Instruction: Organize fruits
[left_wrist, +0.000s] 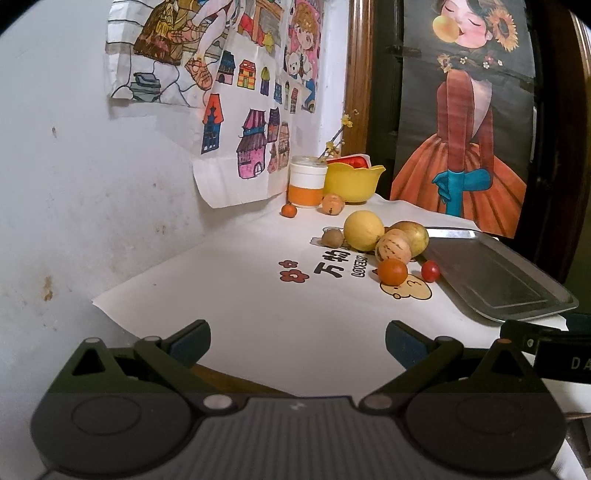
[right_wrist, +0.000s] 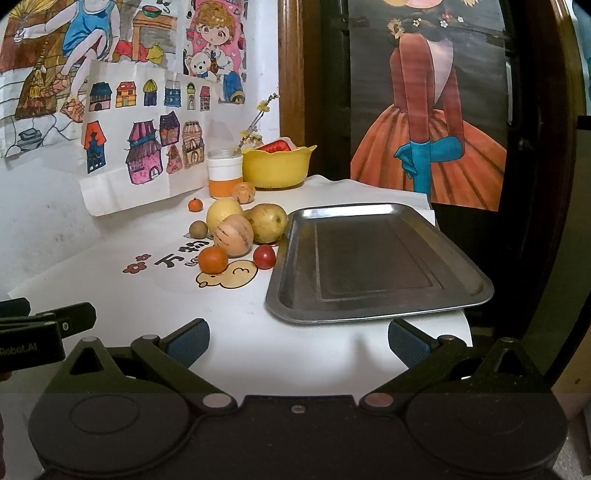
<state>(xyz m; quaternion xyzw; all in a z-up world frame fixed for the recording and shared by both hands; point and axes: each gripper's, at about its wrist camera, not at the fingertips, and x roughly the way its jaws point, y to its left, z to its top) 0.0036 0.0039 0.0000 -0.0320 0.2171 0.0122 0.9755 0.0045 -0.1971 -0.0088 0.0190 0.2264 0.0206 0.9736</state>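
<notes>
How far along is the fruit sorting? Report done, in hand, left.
Done: nothing visible; the metal tray holds no fruit. In hand: nothing; the left gripper and right gripper are both open and apart from the fruit. Left: everything, including the orange, red tomato, striped melon, yellow lemon, potato-like fruit and kiwi, all on the white cloth beside the tray.

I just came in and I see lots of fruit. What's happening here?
Someone holds two grippers, about to tidy fruit. The left gripper and right gripper are both open and hold nothing. The fruits, like the orange one and the small red one, sit in a bunch beside the metal tray, which has nothing in it yet.
</notes>
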